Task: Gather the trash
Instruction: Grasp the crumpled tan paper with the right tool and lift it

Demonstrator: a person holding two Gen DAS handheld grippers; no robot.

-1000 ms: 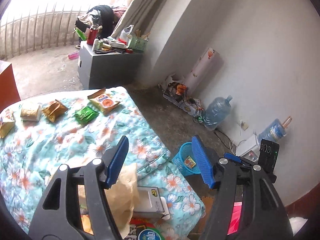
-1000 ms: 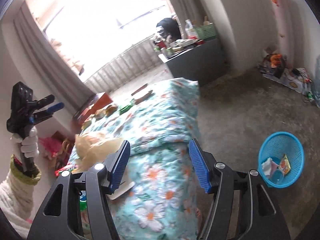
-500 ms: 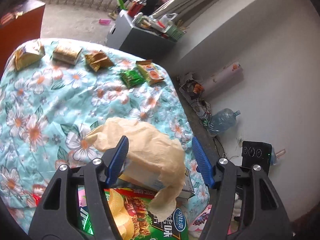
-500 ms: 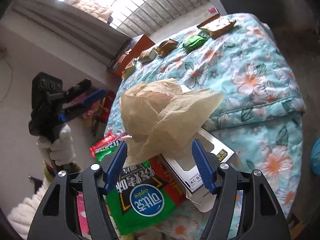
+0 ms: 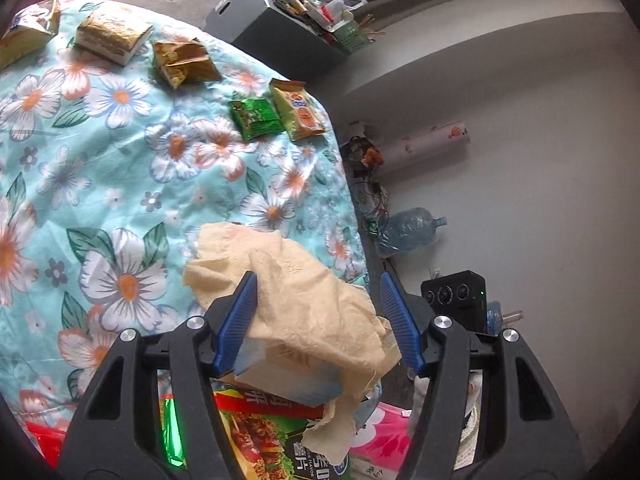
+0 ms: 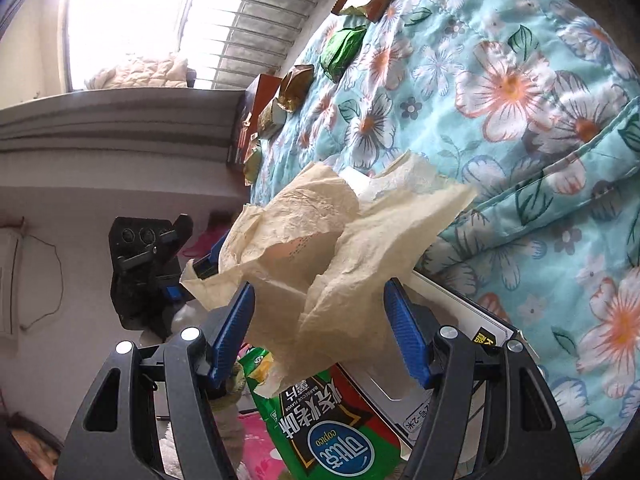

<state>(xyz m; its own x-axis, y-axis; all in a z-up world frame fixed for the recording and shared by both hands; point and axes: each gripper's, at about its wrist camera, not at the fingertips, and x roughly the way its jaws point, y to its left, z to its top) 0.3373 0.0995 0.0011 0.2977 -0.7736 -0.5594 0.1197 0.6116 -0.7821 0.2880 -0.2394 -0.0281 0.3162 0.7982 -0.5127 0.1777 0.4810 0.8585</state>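
A crumpled beige paper (image 5: 296, 288) lies on a white box (image 5: 288, 376) and a green chip bag (image 5: 264, 444) at the near edge of the floral bedspread (image 5: 100, 184). My left gripper (image 5: 318, 320) is open, its blue fingers on either side of the paper. My right gripper (image 6: 320, 328) is open too, straddling the same paper (image 6: 340, 240) from the other side, above the chip bag (image 6: 320, 432) and box (image 6: 452, 320). The left gripper shows in the right wrist view (image 6: 192, 264).
Several snack packets lie in a row across the far bedspread: a green one (image 5: 254, 118), an orange one (image 5: 298, 110), a gold one (image 5: 182, 62). A grey cabinet (image 5: 280, 40), a water bottle (image 5: 408, 230) and a paper roll (image 5: 424, 146) stand by the wall.
Both grippers tipped down from the room toward the bed's near edge and closed in on the crumpled paper. The blue basket on the floor has left both views.
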